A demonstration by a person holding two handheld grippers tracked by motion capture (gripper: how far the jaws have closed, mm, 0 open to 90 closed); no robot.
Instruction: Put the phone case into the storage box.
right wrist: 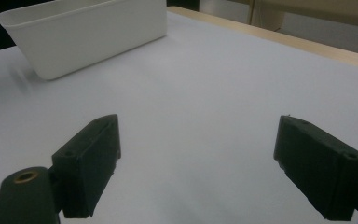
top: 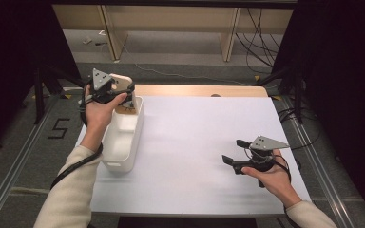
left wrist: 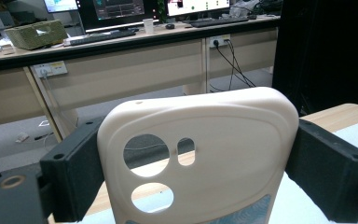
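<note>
1. Bench [top: 204, 156]: white top, bare across the middle and right. That leaves open working room between the two hands.
2. Bin [top: 123, 137]: white, long, open-topped, set at the bench's left edge. It sits right under the left hand's reach, likely as the drop point; the right gripper view catches it [right wrist: 88, 35] farther off across the white top.
3. Left gripper [top: 116, 92]: raised over the bin's far end. Jaws clamp the case by its two side edges, wide apart because the case is wide.
4. Right gripper [top: 235, 152]: low over the bench's right side, well apart from the bin. Jaws spread wide, nothing between them; seems parked.
5. Case [left wrist: 200, 158]: cream phone case, upright, camera cut-outs to its left, held above the bin, not yet inside.
</note>
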